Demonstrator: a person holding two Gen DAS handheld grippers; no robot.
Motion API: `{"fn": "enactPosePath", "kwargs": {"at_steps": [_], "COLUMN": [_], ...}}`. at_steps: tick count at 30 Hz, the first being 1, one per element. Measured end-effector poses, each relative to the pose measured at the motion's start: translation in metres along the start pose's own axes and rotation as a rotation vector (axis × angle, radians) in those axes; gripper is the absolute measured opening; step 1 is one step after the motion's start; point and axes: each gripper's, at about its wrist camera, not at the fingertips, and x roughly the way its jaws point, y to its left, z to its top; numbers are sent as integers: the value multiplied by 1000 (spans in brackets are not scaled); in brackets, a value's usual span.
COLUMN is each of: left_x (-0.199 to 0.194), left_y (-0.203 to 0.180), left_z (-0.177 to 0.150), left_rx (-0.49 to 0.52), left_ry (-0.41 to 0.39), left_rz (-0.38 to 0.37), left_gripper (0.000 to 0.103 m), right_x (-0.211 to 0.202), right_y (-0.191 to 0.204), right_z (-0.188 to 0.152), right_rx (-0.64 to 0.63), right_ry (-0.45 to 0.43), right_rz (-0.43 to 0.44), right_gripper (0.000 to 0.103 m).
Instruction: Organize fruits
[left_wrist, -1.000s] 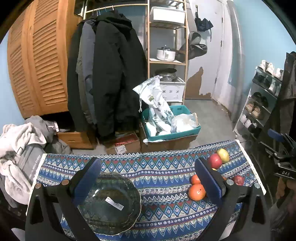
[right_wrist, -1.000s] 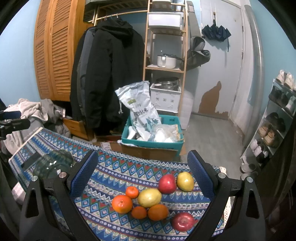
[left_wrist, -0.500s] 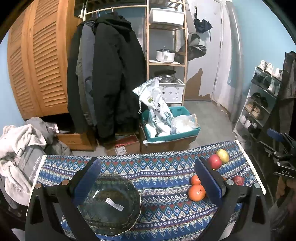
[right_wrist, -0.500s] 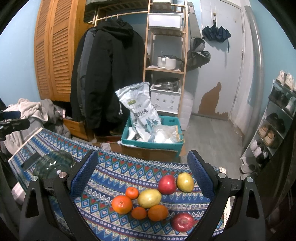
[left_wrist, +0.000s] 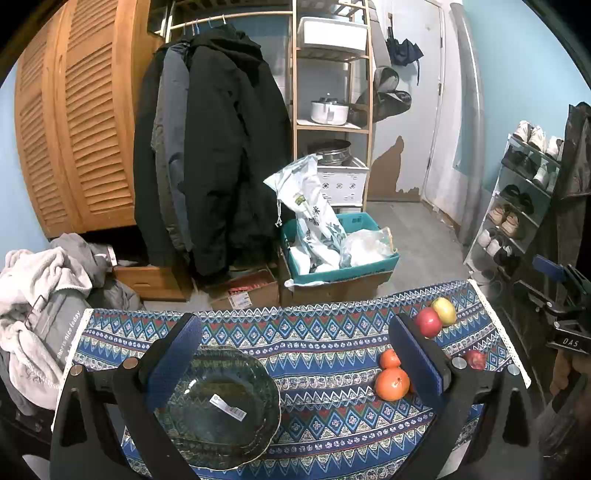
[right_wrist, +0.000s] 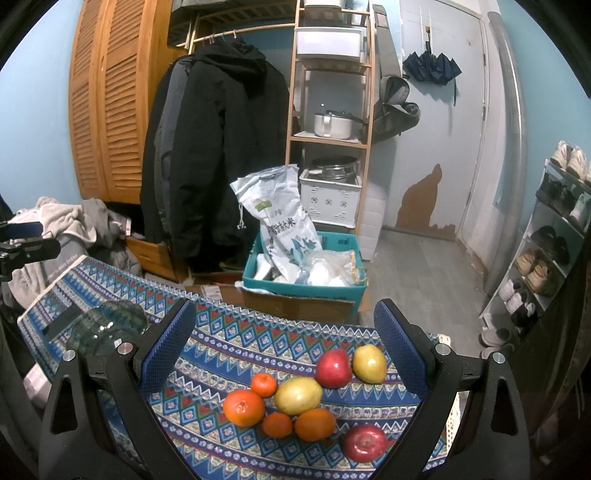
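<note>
Nothing picked yet, I'm at the start: both grippers hang above the table, neither touching anything. My left gripper (left_wrist: 295, 354) has its jaws wide apart and empty, sitting over the dark glass bowl (left_wrist: 221, 406), which lies near the left end of the patterned tablecloth (left_wrist: 325, 332) with only a sticker label inside. My right gripper (right_wrist: 284, 343) is also spread wide and empty, framing the fruit pile at the right end of the cloth.

Fruit in the right wrist view:
- big orange (right_wrist: 243, 408), nearest the left finger
- small tangerine (right_wrist: 263, 384) just behind it
- yellow fruit (right_wrist: 298, 396) in the middle, touching its neighbours
- two more oranges (right_wrist: 277, 424) and (right_wrist: 315, 424) on the near side
- red apple (right_wrist: 333, 368) with a yellow-green fruit (right_wrist: 369, 363) beside it, far side
- second red apple (right_wrist: 365, 442), near right, a bit apart from the cluster

Bowl and fruit are well apart, at opposite ends of the table. The bowl shows far left in the right wrist view too.

My read: step in hand is choosing the first fruit. Next move calls for lowering the right gripper onto one piece and closing gently. The cluster is tight, so fingers could nudge neighbours and set them rolling. I judge the near right apple or the big orange at the edge the easiest pick, then carry across to the bowl. Left gripper could steady the bowl.
</note>
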Motion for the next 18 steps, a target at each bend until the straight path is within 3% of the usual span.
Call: {"fn": "enactPosePath", "kwargs": {"at_steps": [18], "left_x": [-2], "left_y": [-2], "left_z": [-1], "left_rx": [0], "left_ry": [0], "left_rz": [-4], "left_gripper": [102], "right_x": [-1], "right_y": [1], "right_z": [4], "right_rx": [0], "right_ry": [-1], "right_rz": [1], "right_gripper": [95]}}
